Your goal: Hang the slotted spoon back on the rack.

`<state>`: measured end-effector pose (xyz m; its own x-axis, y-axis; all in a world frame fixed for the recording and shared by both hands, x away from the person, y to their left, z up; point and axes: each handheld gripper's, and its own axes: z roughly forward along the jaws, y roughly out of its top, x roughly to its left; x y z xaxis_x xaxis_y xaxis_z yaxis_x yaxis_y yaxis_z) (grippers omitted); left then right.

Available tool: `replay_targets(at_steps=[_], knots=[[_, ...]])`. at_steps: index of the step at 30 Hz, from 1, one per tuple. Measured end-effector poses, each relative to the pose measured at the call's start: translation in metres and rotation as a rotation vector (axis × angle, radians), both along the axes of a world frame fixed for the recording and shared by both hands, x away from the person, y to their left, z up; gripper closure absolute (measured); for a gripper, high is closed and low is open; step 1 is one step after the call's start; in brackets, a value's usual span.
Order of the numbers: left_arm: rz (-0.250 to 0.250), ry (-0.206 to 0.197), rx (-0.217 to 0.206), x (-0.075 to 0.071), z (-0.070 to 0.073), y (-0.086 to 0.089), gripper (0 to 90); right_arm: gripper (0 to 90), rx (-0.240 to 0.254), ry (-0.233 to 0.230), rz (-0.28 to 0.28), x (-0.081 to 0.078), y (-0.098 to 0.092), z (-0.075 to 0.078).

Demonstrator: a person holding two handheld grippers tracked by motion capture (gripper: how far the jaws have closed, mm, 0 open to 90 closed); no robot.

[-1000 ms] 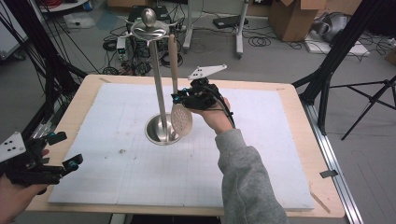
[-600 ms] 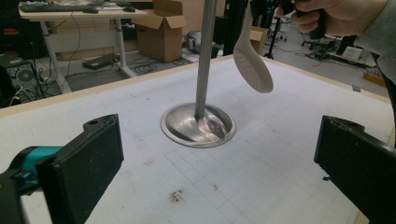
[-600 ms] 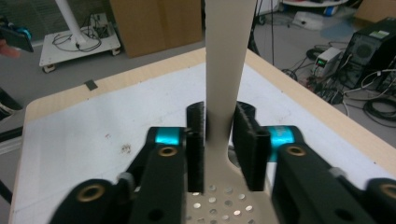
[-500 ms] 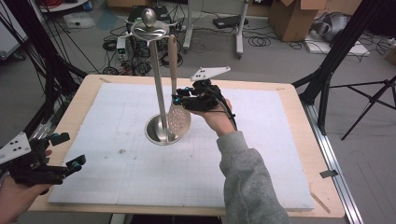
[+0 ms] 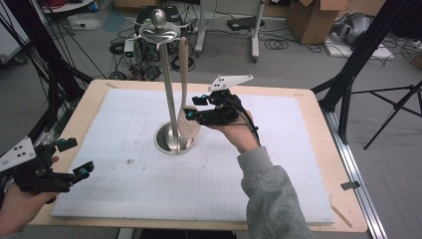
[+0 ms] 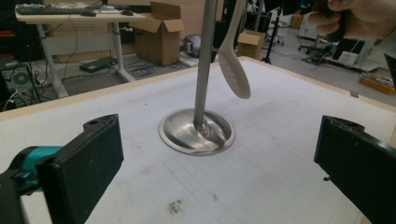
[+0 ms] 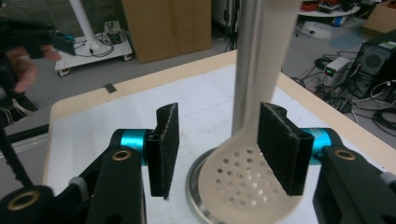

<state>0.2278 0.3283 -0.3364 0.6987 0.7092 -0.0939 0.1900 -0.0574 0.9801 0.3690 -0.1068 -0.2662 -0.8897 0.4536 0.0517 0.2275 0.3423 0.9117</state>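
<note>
Cream skimmer (image 5: 187,124) hangs on the steel stand (image 5: 168,94); the right gripper (image 5: 191,106) has just been opening, its jaws loose around the skimmer. Left gripper (image 5: 75,157) gapes empty.

Wooden table (image 5: 318,129), white gridded mat (image 5: 278,169) covering it, steel stand base (image 5: 171,144) on mat

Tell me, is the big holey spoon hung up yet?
Looks done: the slotted spoon hangs from the top ring of the metal stand, its bowl down by the stand's base. In hand: the right tongs have just been opening, and the spoon's neck sits between the pads with a gap on one side. Left: pulling those tongs away. The left tongs wait open near the table's corner.
</note>
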Motion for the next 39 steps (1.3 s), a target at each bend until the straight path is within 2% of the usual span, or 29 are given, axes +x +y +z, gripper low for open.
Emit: replay_targets(at_steps=[5,8,14,20,31,33,37,39], knots=[[-0.013,-0.018,-0.032,0.006,0.004,-0.003,1.7,34.5,0.032,0.018,-0.002,-0.007,-0.011,-0.003],[-0.021,-0.018,-0.036,0.011,0.003,-0.006,1.7,25.0,0.042,0.030,-0.016,-0.008,-0.020,-0.007],[-0.035,-0.008,-0.032,0.018,0.001,-0.013,1.8,15.0,0.056,0.030,-0.030,-0.014,-0.036,-0.011],[-0.039,0.001,-0.032,0.022,-0.001,-0.017,1.7,13.3,0.062,0.036,-0.016,-0.018,-0.049,-0.016],[-0.043,-0.003,-0.058,0.028,-0.001,-0.019,1.7,12.4,0.072,0.047,-0.050,-0.025,-0.074,-0.023],[-0.034,-0.009,-0.055,0.030,-0.001,-0.019,1.7,12.4,0.065,0.044,-0.057,-0.025,-0.078,-0.025],[-0.013,-0.049,-0.065,0.031,-0.001,-0.018,1.8,12.4,0.066,0.044,-0.079,-0.027,-0.086,-0.029],[-0.011,-0.052,-0.064,0.031,0.000,-0.018,1.7,12.4,0.071,0.047,-0.086,-0.028,-0.091,-0.031]])
